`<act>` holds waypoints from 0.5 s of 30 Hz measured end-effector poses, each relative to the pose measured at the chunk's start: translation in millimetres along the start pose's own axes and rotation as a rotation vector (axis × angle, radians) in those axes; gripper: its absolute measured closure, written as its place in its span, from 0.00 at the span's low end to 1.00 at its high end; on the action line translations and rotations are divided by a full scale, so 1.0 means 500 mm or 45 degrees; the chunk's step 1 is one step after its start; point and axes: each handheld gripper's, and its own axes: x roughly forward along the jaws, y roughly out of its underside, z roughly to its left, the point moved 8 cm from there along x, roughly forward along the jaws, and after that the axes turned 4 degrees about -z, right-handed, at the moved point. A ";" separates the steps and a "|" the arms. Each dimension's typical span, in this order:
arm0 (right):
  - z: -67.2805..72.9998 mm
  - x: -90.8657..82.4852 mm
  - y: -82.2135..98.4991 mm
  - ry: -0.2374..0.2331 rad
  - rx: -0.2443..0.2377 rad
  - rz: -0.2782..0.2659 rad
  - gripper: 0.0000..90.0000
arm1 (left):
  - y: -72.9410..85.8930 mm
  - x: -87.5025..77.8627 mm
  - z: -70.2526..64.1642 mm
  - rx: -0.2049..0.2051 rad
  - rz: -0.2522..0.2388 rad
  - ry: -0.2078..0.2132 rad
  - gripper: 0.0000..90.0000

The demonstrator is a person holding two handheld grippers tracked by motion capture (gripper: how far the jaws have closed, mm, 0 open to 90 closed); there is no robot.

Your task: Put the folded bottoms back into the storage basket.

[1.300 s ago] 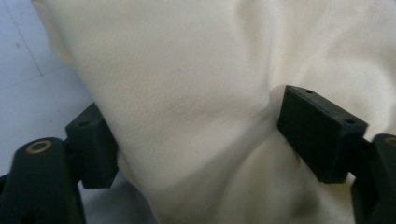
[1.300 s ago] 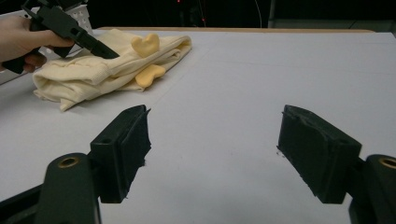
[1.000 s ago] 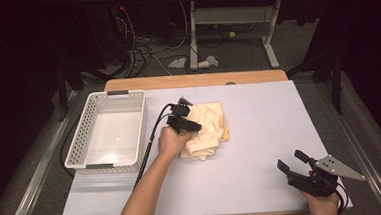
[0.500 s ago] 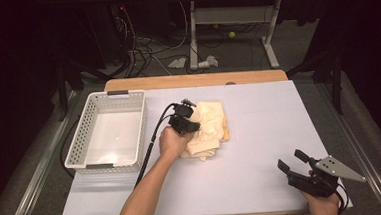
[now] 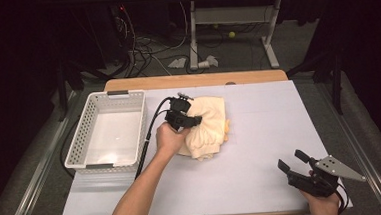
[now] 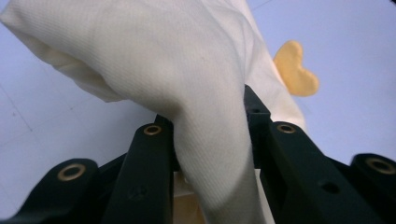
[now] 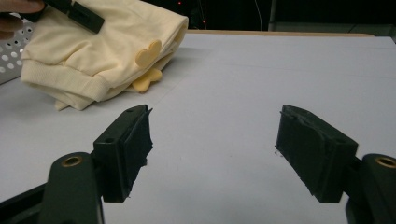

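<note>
A cream folded cloth (image 5: pixel 211 129) lies on the white table near its middle. My left gripper (image 5: pixel 193 120) is at the cloth's left edge and is shut on a fold of it. In the left gripper view that fold (image 6: pixel 210 140) is pinched between the two black jaws, and the cloth drapes over them. A yellow heart-shaped patch (image 6: pixel 294 70) shows at the cloth's far side. My right gripper (image 5: pixel 292 160) is held near the table's front right corner, open and holding nothing. The right gripper view has the cloth (image 7: pixel 93 56) far off to the left of its gripper (image 7: pixel 215 140).
A white perforated basket (image 5: pixel 80 144) stands at the table's left with nothing in it, just left of the left hand. The left gripper's cable runs along the basket's right wall. Bare white table (image 5: pixel 269 117) lies between cloth and right gripper.
The left gripper has shifted slightly up and left at the cloth's edge, bunching the fabric a little. The right gripper has stayed where it was.
</note>
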 end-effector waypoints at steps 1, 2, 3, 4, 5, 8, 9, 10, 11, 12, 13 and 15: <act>-0.001 0.000 0.000 0.002 0.002 0.001 0.30 | -0.002 -0.005 -0.005 -0.001 -0.004 -0.002 0.77; -0.002 0.000 0.000 0.004 0.005 0.000 0.30 | -0.003 -0.009 -0.009 0.002 -0.002 -0.004 0.77; -0.002 0.000 0.000 0.006 0.007 0.000 0.30 | -0.004 -0.014 -0.012 0.015 0.004 -0.009 0.77; -0.002 -0.001 0.000 0.007 0.008 0.001 0.30 | -0.006 -0.018 -0.015 0.022 0.001 -0.015 0.77; -0.003 -0.001 0.000 0.008 0.009 0.000 0.30 | -0.008 -0.024 -0.017 0.025 -0.001 -0.016 0.77; -0.002 -0.001 0.001 0.008 0.006 0.002 0.30 | -0.012 -0.041 -0.019 0.033 -0.011 -0.020 0.77; -0.001 -0.001 0.000 0.006 0.005 0.000 0.30 | -0.013 -0.046 -0.019 0.031 -0.013 -0.022 0.77; -0.001 -0.001 0.000 0.002 0.005 -0.004 0.30 | -0.012 -0.051 -0.019 0.035 -0.012 -0.024 0.77; -0.001 -0.002 -0.001 0.001 0.004 -0.007 0.30 | -0.012 -0.055 -0.019 0.033 -0.014 -0.024 0.77; 0.000 -0.001 -0.001 0.000 0.005 -0.009 0.30 | -0.012 -0.061 -0.019 0.037 -0.020 -0.022 0.77; 0.000 -0.001 -0.001 0.000 0.007 -0.008 0.30 | -0.012 -0.066 -0.020 0.041 -0.024 -0.019 0.77; -0.001 -0.001 -0.001 -0.001 0.007 -0.010 0.30 | -0.013 -0.070 -0.021 0.039 -0.032 -0.016 0.77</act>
